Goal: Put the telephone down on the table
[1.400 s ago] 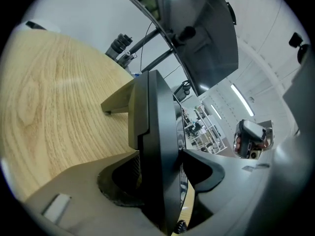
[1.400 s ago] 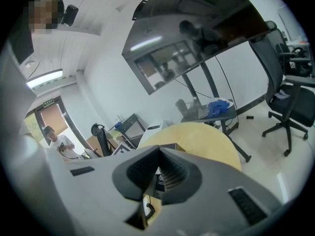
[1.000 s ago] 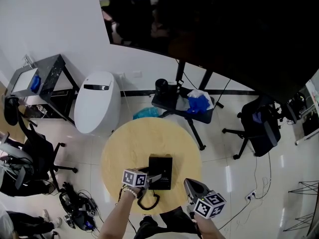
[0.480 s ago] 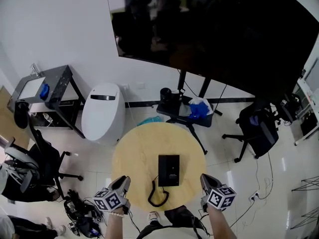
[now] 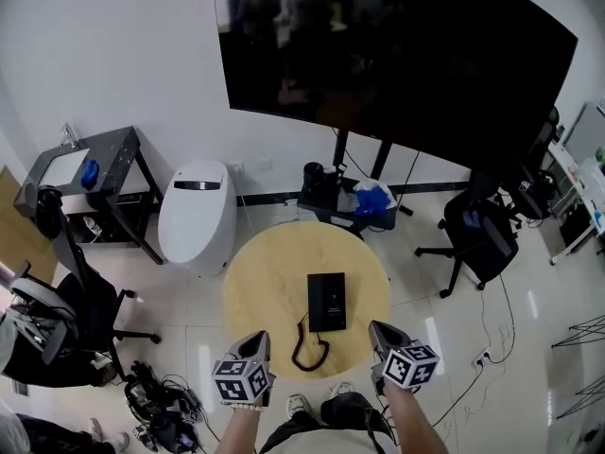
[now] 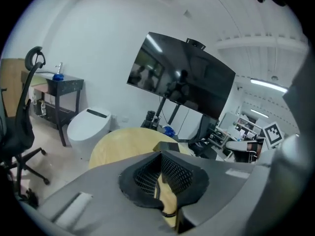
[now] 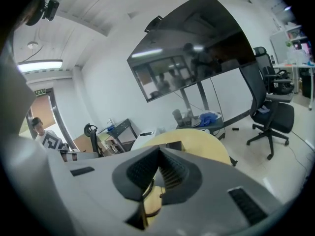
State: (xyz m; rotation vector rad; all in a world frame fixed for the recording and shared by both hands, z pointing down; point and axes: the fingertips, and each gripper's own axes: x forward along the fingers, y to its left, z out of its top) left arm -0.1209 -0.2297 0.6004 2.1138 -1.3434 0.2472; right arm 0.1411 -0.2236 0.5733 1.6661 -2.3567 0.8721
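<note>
The black telephone (image 5: pixel 326 302) lies flat on the round yellow table (image 5: pixel 274 272), its coiled cord (image 5: pixel 307 348) looping toward the near edge. Both grippers hover off the table's near side, clear of the phone. My left gripper (image 5: pixel 255 344) is shut and empty at the lower left. At the lower right my right gripper (image 5: pixel 378 333) also has its jaws together with nothing held. In the left gripper view the shut jaws (image 6: pixel 160 154) point at the telephone (image 6: pixel 166 146) and table (image 6: pixel 118 144). The right gripper (image 7: pixel 160 149) looks at the same telephone (image 7: pixel 174 144) from its own view.
A white oval unit (image 5: pixel 197 211) stands left of the table, and a black side table (image 5: pixel 85 173) is beyond it. Office chairs sit at the right (image 5: pixel 482 239) and left (image 5: pixel 71 301). A large dark screen (image 5: pixel 397 55) on a stand is behind, and cables (image 5: pixel 161 414) lie on the floor.
My left gripper has left the telephone, pulled back and up off the table's near edge, and shut. The telephone stays on the table. My right gripper shifted slightly.
</note>
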